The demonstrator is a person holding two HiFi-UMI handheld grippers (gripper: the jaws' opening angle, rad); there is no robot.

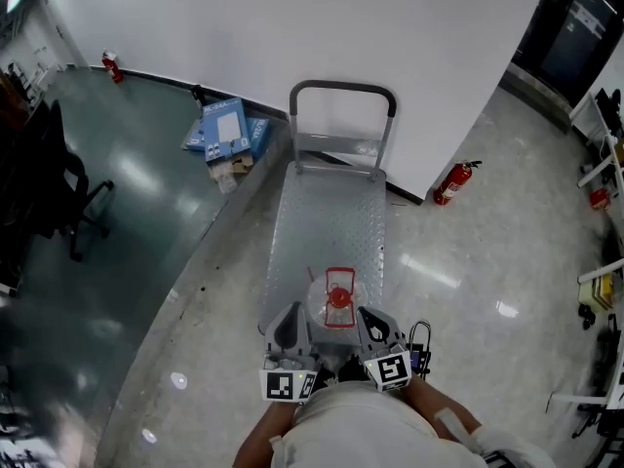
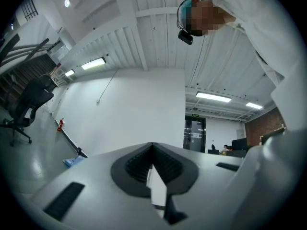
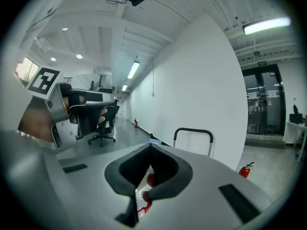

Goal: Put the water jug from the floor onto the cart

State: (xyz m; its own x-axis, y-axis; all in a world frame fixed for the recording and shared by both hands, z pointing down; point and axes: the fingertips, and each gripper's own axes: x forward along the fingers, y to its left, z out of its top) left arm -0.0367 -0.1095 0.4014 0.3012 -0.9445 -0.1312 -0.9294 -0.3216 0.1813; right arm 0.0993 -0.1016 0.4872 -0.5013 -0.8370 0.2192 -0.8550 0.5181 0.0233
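Note:
The clear water jug (image 1: 336,305), with a red cap and a red carry handle, stands upright on the near end of the grey metal cart (image 1: 327,213). In the head view my left gripper (image 1: 290,326) is just left of the jug and my right gripper (image 1: 373,322) just right of it, both close to the person's body and apart from the jug. The left gripper (image 2: 152,147) is shut and empty, pointing at the white wall. The right gripper (image 3: 151,147) is shut and empty too; the jug's red cap (image 3: 150,180) shows through the gap below its jaws.
The cart's push handle (image 1: 341,91) stands at its far end against a white wall. Blue boxes (image 1: 226,130) lie on the floor left of the cart and a red fire extinguisher (image 1: 456,183) stands to its right. A black office chair (image 1: 58,193) is far left.

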